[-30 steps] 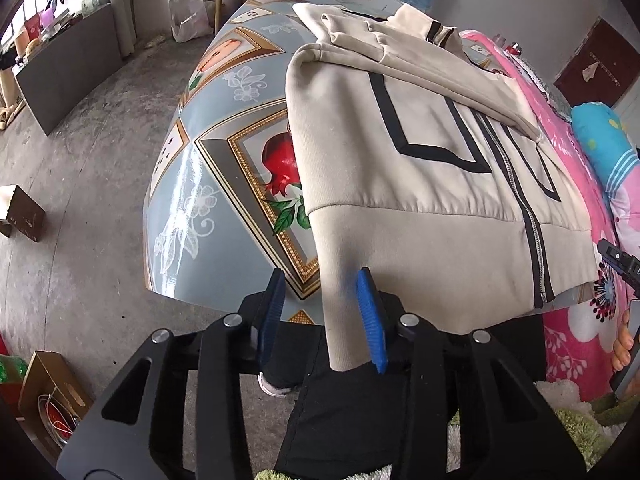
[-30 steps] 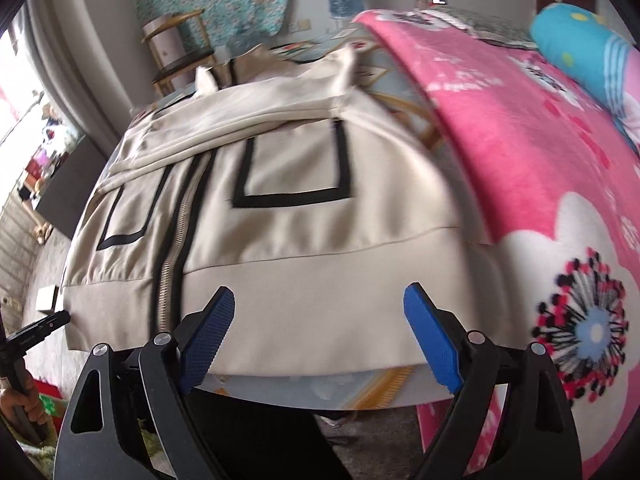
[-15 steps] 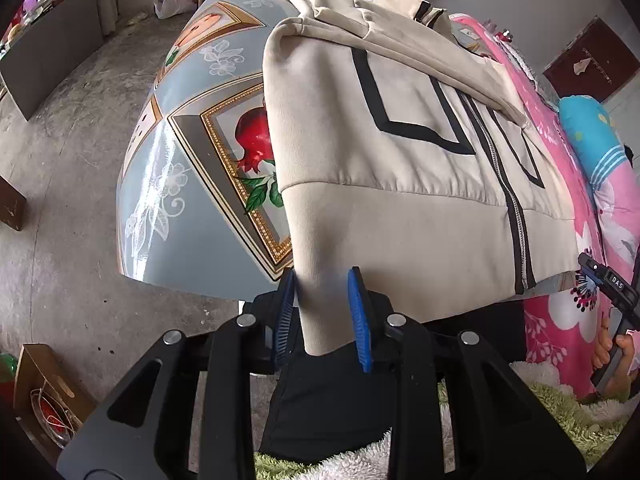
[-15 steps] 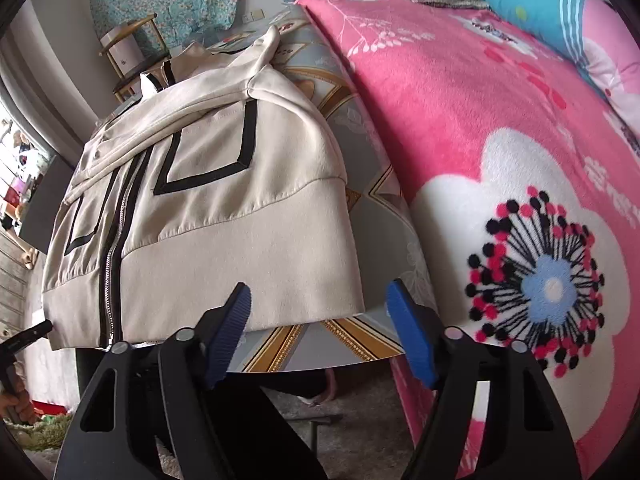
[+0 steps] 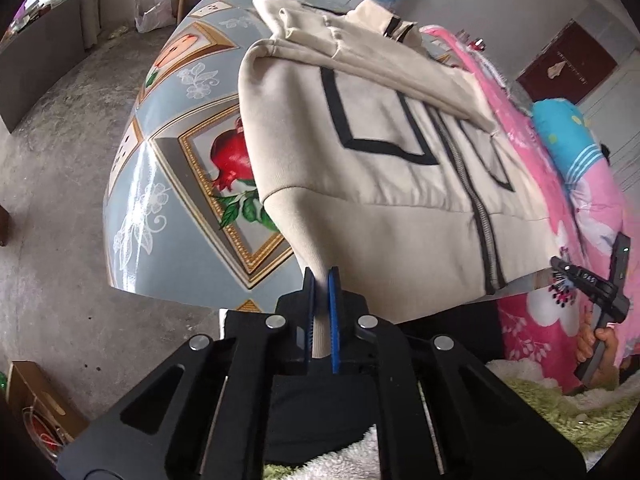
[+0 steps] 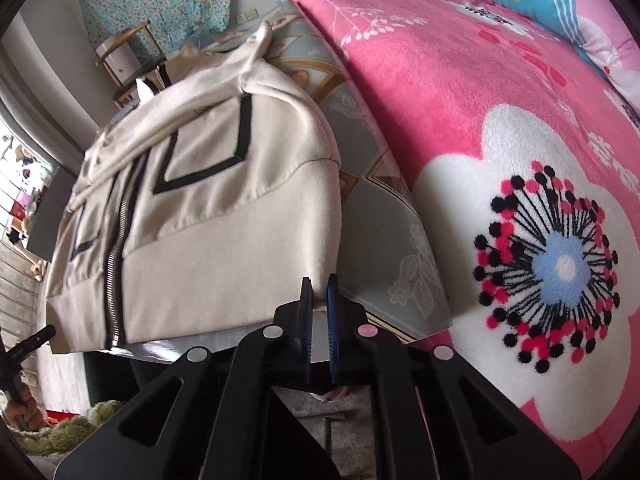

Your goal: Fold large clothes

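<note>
A beige zip-up jacket (image 5: 380, 176) with black line trim lies front-up on a table covered with a grey fruit-print cloth (image 5: 168, 184); its sleeves are folded across the chest. My left gripper (image 5: 321, 280) is shut on the jacket's near left hem corner, which hangs over the table edge. In the right wrist view the same jacket (image 6: 208, 208) fills the left half, and my right gripper (image 6: 319, 290) is shut on its near right hem corner. The right gripper (image 5: 560, 268) also shows at the far hem corner in the left wrist view, held by a hand.
A pink flowered blanket (image 6: 500, 160) lies right beside the table, with a blue pillow (image 5: 568, 140) on it. Concrete floor (image 5: 52, 200) spreads to the left; a cardboard box (image 5: 32, 404) sits near my feet. A wooden chair (image 6: 128, 56) stands behind the table.
Both grippers have closed on the jacket's hem corners. The right gripper shifted along the hem to the right corner before its wide jaws came together.
</note>
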### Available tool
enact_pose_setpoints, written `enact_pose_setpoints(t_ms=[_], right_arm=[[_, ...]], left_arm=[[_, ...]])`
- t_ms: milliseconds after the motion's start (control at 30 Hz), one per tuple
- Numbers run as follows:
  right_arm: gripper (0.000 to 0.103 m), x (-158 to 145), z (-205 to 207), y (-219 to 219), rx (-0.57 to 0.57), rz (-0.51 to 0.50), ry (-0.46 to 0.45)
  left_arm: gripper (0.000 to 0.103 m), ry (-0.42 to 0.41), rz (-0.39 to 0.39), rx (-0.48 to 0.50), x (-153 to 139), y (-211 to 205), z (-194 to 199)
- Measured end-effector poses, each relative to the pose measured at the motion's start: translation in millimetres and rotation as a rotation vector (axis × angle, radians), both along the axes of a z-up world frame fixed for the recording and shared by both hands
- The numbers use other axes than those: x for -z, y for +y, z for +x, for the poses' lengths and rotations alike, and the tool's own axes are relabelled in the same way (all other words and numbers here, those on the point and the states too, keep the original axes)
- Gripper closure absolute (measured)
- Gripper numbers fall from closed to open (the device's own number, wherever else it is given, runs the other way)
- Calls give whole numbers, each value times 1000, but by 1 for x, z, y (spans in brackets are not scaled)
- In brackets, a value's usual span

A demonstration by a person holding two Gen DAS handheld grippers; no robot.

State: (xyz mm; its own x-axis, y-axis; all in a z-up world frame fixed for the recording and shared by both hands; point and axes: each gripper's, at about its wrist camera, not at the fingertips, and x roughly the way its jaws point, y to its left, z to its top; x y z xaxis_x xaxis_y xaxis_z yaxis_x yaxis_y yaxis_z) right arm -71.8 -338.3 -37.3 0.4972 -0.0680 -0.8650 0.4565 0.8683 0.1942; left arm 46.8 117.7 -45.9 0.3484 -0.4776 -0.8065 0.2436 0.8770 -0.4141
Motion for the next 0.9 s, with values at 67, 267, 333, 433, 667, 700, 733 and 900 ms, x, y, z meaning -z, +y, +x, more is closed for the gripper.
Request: enact_pose_setpoints(t_ms=[67, 267, 333, 433, 667, 700, 733, 900], right_arm=[[97, -12, 3, 5, -12, 0, -30], [97, -46, 26, 7, -39, -20, -115], [97, -59, 41, 3, -47, -33, -153], [97, -71, 68, -4, -52, -34, -199], [97, -77, 145, -22, -51, -37, -249], [97, -73, 158, -26, -48, -30, -249], [97, -68, 171, -30, -42, -34, -242], [97, -22, 222, -50, -16, 12, -144]], left_arm=[[98, -20, -68, 0, -10, 5, 2], [98, -75, -198, -8, -44, 8, 26], [98, -90, -243, -16, -54, 8, 38], [98, -114, -276, -34, -66, 11, 63], [98, -142, -236, -71, -72, 0, 138], [98, -135, -227, -75, -69, -1, 150], [98, -128, -216, -79, -64, -3, 161], [94, -53, -146, -122, -27, -7, 207]])
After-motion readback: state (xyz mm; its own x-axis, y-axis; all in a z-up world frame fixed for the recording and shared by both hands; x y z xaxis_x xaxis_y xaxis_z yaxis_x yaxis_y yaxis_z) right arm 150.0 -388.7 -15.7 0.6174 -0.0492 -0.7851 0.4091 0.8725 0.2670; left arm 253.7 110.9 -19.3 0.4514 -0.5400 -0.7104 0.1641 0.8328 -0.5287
